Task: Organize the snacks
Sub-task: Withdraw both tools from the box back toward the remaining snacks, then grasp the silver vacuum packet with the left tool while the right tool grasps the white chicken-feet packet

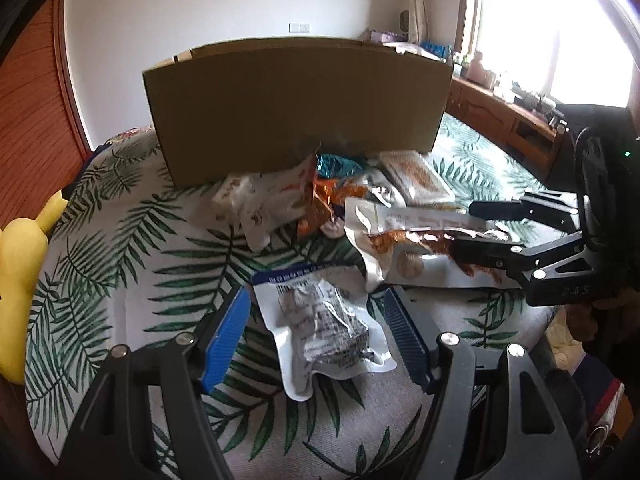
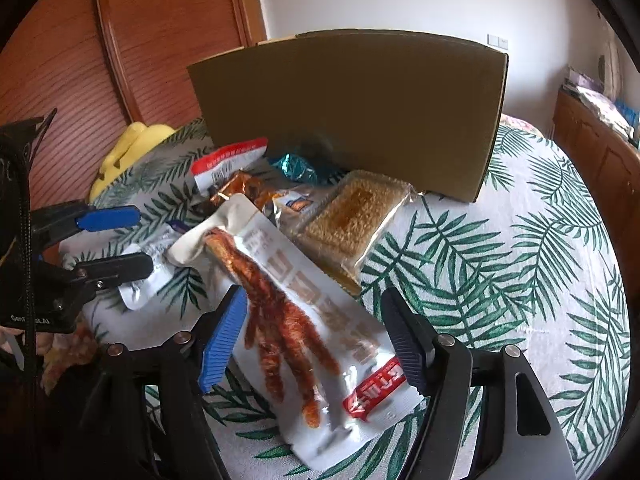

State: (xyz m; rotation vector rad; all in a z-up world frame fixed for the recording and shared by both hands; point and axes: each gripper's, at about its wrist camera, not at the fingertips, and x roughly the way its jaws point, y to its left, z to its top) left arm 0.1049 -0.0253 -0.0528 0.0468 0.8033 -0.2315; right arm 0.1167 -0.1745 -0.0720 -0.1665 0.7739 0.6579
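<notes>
Left wrist view: left tongs (image 1: 316, 332) apart, straddling a clear packet with a blue top edge (image 1: 320, 320) that lies flat on the leaf-print bed cover (image 1: 132, 240); pads not pressing on it. Beyond, a heap of snacks against the near wall of a tall cardboard box (image 1: 296, 108): white sachets (image 1: 260, 204), an orange foil wrapper (image 1: 320, 200), a teal foil wrapper (image 1: 338, 164), a sesame cake in clear wrap (image 1: 418, 178). To the right, right tongs (image 1: 472, 228) apart over a white pouch printed with a chicken foot (image 1: 404, 248). Yellow plush toy (image 1: 20, 264) at the left edge.

Right wrist view: right tongs (image 2: 314, 332) apart, one finger on each side of the chicken foot pouch (image 2: 316, 320), which lies slanted on the bed cover (image 2: 500, 264); no clamping visible. Just behind it, the sesame cake (image 2: 352, 216), orange foil wrapper (image 2: 244, 190), teal foil wrapper (image 2: 294, 168) and a red-topped sachet (image 2: 228, 162), all near the cardboard box (image 2: 348, 108). At left, left tongs (image 2: 128, 240) apart above the clear packet (image 2: 140, 280). Yellow plush toy (image 2: 128, 148) by the wooden wardrobe door (image 2: 160, 32).
</notes>
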